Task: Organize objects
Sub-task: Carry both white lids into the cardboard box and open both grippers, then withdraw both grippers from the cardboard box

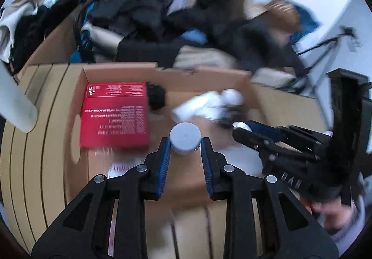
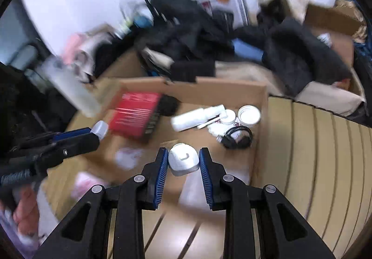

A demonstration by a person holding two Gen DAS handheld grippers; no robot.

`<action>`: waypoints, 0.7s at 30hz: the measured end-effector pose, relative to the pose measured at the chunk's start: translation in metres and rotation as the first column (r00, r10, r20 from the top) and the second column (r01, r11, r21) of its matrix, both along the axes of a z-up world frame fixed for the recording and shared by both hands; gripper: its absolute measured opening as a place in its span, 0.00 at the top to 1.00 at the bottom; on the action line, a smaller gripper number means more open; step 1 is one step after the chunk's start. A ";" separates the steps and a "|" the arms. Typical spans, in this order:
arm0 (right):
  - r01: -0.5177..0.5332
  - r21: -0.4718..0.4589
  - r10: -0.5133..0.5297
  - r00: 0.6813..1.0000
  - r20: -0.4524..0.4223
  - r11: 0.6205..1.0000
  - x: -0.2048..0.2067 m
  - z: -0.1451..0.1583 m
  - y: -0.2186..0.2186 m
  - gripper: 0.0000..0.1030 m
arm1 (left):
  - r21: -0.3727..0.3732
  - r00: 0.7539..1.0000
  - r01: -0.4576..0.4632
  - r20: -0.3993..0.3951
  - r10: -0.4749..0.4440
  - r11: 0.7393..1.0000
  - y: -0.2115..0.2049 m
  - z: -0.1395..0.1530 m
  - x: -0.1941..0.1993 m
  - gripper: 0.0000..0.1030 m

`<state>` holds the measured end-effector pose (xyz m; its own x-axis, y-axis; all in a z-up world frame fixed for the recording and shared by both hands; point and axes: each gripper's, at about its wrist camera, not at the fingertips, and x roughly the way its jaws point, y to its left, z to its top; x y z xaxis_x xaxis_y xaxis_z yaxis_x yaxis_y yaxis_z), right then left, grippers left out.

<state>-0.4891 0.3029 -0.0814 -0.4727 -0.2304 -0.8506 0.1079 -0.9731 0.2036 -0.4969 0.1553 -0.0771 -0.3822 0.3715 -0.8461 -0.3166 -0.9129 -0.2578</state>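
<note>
Ahead of both grippers, a cardboard box (image 1: 232,77) holds a red carton (image 1: 115,115) and white bottle (image 2: 197,117). Left gripper (image 1: 185,145) clamps a round grey-capped jar (image 1: 185,138); right gripper (image 2: 183,161) clamps a smooth white device (image 2: 183,160).

Both views are evenly and fairly brightly lit, with a cool cast on the pale wall behind; the light source itself cannot be made out. Shadows are soft and faint. Fisheye distortion bends the tan slatted tabletop (image 2: 325,154) into curves, and a black vignette rings each picture. Motion blur smears most of both views: the heap of dark clothing (image 1: 144,15) is streaky, and the print on the red rectangular carton (image 1: 115,115) is unreadable. The black gripper fingers with blue ribbed pads (image 1: 164,161) stay sharp. A mild sheen, possibly glare, sits on the white round lid (image 2: 248,114).
</note>
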 end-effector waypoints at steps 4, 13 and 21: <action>-0.008 0.053 0.002 0.994 0.112 0.999 -0.037 -0.046 -0.007 0.69 | -0.039 0.998 -0.027 0.059 0.029 0.999 0.003 -0.047 -0.031 0.75; -0.098 0.050 0.095 0.994 0.058 0.994 -0.031 -0.055 -0.011 0.22 | 0.052 0.996 0.078 0.034 -0.079 0.996 -0.012 -0.026 -0.005 0.57; -0.117 0.113 0.126 0.989 -0.078 0.987 0.015 0.008 -0.025 0.19 | -0.124 0.973 0.004 -0.229 -0.032 0.992 -0.058 0.041 0.086 0.13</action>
<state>-0.4745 0.2778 -0.0735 -0.5180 -0.1994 -0.8318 0.2393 -0.9674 0.0828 -0.4111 0.0970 -0.0361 -0.5661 0.2796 -0.7754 -0.3711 -0.9264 -0.0631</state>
